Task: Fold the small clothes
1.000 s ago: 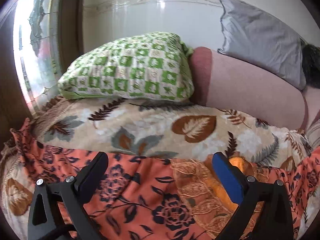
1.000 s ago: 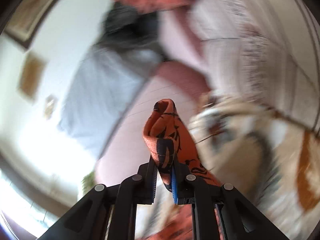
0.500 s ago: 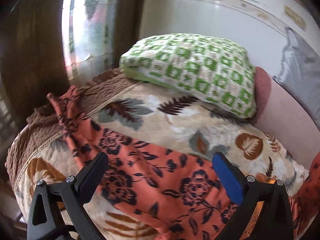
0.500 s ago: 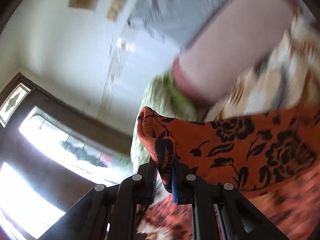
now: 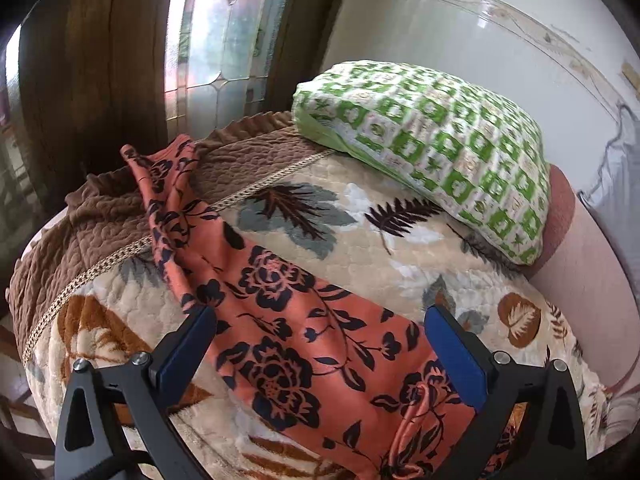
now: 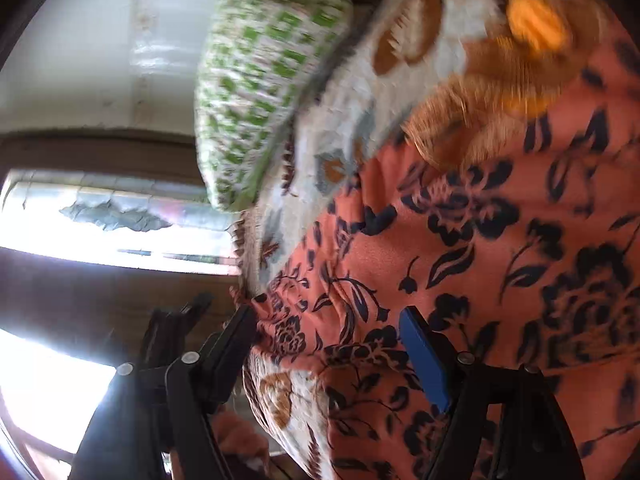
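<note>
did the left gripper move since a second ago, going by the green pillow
Yes. The left gripper has swung leftward along the bed: the green checked pillow now sits to the upper right, and the window fills the top centre.

The left wrist camera looks down and forward over the bed [image 5: 360,220], close above the orange floral garment [image 5: 312,344], toward the green checked pillow [image 5: 432,148] and the window [image 5: 224,32]. The right wrist camera sits nearer the garment [image 6: 480,240], rolled sideways and blurred. Both views share garment, pillow [image 6: 264,80], bed [image 6: 352,92] and window [image 6: 120,216].
</note>
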### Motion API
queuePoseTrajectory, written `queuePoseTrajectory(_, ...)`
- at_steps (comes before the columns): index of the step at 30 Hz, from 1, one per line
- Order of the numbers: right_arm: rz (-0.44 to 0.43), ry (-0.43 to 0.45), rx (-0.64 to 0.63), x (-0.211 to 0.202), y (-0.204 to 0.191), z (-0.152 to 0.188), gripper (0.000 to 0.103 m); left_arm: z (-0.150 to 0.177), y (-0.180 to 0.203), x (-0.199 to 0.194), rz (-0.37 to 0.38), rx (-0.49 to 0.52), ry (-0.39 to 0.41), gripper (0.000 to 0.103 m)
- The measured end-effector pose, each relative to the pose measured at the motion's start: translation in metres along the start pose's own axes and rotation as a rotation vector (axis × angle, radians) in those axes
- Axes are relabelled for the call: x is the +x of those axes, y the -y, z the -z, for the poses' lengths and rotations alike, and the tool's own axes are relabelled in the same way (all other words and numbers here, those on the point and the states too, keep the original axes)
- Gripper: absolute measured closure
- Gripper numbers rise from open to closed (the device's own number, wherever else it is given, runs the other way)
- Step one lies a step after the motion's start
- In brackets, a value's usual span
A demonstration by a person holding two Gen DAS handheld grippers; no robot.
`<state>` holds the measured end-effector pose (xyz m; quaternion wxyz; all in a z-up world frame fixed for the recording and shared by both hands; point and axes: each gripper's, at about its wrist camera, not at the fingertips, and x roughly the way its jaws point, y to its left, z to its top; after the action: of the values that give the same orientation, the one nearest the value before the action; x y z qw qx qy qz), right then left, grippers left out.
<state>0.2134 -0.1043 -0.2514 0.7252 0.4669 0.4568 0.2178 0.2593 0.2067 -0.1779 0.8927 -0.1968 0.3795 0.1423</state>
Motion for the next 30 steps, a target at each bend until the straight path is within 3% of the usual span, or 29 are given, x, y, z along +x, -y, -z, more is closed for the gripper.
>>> queuePoseTrajectory(3, 0.061, 0.089, -0.086, -0.057, -0.006, -0.008, 0.026, 0.006, 0.022, 0.0, 0.034, 0.094, -0.019, 0.0)
queuePoseTrajectory(7, 0.248, 0.256, -0.163, -0.139, 0.017, -0.02, 0.026, 0.019, 0.046, 0.001, 0.079, 0.198, -0.034, 0.0)
queuePoseTrajectory(10, 0.386, 0.37, -0.129, -0.194, 0.045, -0.047, 0.026, 0.031, 0.062, 0.007, 0.088, 0.26, -0.059, 0.006)
queuePoseTrajectory(13, 0.525, 0.405, -0.084, -0.227, 0.077, -0.083, 0.028, 0.041, 0.075, 0.021, 0.097, 0.304, -0.125, 0.023)
queuePoseTrajectory(14, 0.57, 0.403, -0.075, -0.232, 0.088, -0.095, 0.028, 0.045, 0.077, 0.027, 0.098, 0.308, -0.151, 0.036)
queuePoseTrajectory(15, 0.589, 0.394, -0.073, -0.231, 0.095, -0.105, 0.028, 0.048, 0.079, 0.033, 0.098, 0.313, -0.18, 0.048)
queuePoseTrajectory(17, 0.617, 0.347, -0.07, -0.233, 0.115, -0.12, 0.028, 0.053, 0.082, 0.046, 0.103, 0.317, -0.236, 0.058)
queuePoseTrajectory(21, 0.663, 0.252, -0.094, -0.197, 0.132, -0.136, 0.029, 0.061, 0.086, 0.056, 0.135, 0.3, -0.275, 0.076)
queuePoseTrajectory(22, 0.685, 0.23, -0.124, -0.186, 0.133, -0.14, 0.041, 0.061, 0.089, 0.055, 0.15, 0.301, -0.27, 0.077)
queuePoseTrajectory(23, 0.73, 0.205, -0.148, -0.173, 0.135, -0.142, 0.066, 0.061, 0.091, 0.055, 0.162, 0.307, -0.263, 0.077)
queuePoseTrajectory(24, 0.798, 0.187, -0.163, -0.162, 0.137, -0.144, 0.074, 0.061, 0.094, 0.056, 0.168, 0.315, -0.258, 0.077)
queuePoseTrajectory(26, 0.849, 0.191, -0.166, -0.158, 0.14, -0.15, 0.087, 0.062, 0.1, 0.055, 0.171, 0.333, -0.245, 0.077)
queuePoseTrajectory(30, 0.878, 0.299, -0.091, -0.179, 0.153, -0.164, 0.092, 0.061, 0.106, 0.058, 0.166, 0.339, -0.236, 0.077)
